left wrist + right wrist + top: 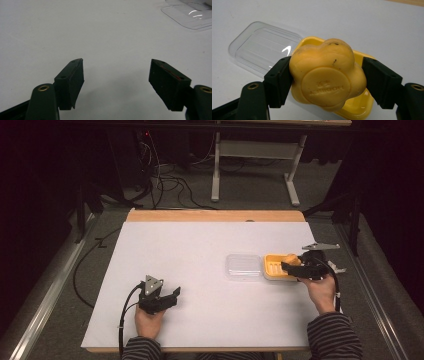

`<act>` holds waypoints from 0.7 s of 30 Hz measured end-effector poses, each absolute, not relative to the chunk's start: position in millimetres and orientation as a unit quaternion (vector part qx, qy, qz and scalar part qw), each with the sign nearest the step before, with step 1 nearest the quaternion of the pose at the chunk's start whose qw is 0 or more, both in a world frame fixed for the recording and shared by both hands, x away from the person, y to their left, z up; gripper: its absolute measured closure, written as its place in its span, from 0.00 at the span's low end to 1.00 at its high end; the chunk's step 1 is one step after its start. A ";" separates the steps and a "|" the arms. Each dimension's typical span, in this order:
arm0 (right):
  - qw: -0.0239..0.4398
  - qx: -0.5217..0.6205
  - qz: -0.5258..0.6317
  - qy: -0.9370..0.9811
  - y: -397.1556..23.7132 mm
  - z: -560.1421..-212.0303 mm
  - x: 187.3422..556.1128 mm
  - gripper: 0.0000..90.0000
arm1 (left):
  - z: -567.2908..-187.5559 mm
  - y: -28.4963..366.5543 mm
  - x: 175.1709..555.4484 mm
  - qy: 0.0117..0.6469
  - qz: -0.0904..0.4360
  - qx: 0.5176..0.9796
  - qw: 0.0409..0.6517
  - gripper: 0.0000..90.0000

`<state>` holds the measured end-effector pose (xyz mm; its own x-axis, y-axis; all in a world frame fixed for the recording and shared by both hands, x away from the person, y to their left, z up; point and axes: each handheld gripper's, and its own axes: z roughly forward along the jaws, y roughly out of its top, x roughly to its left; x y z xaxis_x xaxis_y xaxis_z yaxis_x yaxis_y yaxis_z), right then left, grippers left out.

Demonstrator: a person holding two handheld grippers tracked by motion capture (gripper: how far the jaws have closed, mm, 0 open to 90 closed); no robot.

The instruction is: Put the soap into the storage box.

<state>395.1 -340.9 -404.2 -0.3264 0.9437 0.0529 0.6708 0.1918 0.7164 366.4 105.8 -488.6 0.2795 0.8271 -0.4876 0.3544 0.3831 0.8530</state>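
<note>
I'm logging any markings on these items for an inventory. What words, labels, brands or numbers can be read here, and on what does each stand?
Embossed lettering on the round stamp of the yellow soap, held in the right hand-held gripper: it appears upside down, too faint to read.
Two small characters above that lettering: unreadable.
Clear lid and yellow soap dish: no text visible.

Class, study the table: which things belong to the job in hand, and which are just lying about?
In the job:
right gripper, shut on the soap
yellow soap dish
clear lid

Lying about:
left gripper, open on bare table
floor cables
</note>
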 end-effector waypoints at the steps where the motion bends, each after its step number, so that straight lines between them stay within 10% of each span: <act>1: 0.205 0.543 0.330 0.744 -340.9 -404.8 396.2 0.31 | -488.6 105.8 366.4 0.568 0.194 0.520 0.608 0.32; 21: 0.199 0.567 0.278 0.749 -333.1 -421.1 413.6 0.31 | -488.4 105.7 366.0 0.566 0.194 0.520 0.610 0.32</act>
